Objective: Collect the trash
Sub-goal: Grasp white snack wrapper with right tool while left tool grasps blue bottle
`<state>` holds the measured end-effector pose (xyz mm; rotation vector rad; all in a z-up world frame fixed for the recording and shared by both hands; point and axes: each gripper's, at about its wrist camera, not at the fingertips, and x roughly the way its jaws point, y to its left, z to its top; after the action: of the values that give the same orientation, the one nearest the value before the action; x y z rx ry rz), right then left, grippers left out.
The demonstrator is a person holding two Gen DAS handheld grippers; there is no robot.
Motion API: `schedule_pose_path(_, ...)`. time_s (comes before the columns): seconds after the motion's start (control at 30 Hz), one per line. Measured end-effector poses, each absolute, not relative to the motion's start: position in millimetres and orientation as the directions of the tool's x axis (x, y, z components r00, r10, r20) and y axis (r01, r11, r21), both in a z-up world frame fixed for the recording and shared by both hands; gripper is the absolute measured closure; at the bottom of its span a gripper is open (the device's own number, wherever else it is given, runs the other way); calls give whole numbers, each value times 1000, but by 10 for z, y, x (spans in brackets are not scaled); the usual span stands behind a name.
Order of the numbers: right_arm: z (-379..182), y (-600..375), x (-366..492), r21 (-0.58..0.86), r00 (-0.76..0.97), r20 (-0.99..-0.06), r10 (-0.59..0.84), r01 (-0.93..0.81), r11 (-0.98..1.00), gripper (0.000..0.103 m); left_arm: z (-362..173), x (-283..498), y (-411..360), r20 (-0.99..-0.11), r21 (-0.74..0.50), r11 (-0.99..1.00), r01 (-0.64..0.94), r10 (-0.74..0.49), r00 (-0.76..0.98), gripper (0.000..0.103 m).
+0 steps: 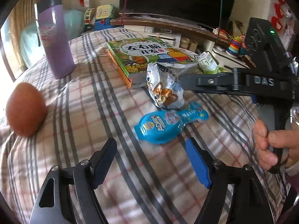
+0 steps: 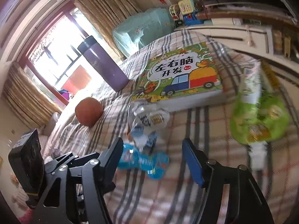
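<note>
Looks like the approach step: the right gripper (image 2: 152,158) hovers with jaws wide and empty over the blue wrapper (image 2: 143,161) lying flat on the plaid bedspread (image 2: 186,196), crumpled white packet (image 2: 149,123) just beyond it. Left gripper (image 1: 151,160) is wide and empty too. Next move probably calls for dropping lower to pinch that thin wrapper.

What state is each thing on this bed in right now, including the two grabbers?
Left gripper: open, empty.
Right gripper: open, empty.
Blue wrapper: flat on the bedspread.
White snack bag: crumpled, against the book.
Green bag: crumpled.
Book: closed.
Purple bottle: upright, capped.
</note>
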<state>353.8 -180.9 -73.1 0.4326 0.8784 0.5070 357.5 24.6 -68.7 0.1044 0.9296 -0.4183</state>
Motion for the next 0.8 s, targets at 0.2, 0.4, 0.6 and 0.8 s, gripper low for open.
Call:
schedule_pose_path(0.2, -830, -1698, 3792, 590, 494, -611, 619, -237, 771, 58, -737, 3734, 235, -797, -103, 904, 415, -325, 510, 27)
schedule_pose_path(0.4, -775, -1688, 3769, 615, 498, -571, 653, -267, 741, 87, -804, 3815, 109, -802, -87, 898, 431, -319, 505, 25)
schedule_pose_path(0.6, -684, -2053, 3485, 643, 560, -524, 642, -235, 729, 87, -825, 3837, -103, -788, -31, 882, 470, -311, 531, 25)
schedule_pose_path(0.8, -673, -2373, 3132, 648, 586, -523, 619, -198, 735, 87, -910, 3763, -313, -803, 63, 857, 511, -261, 537, 35)
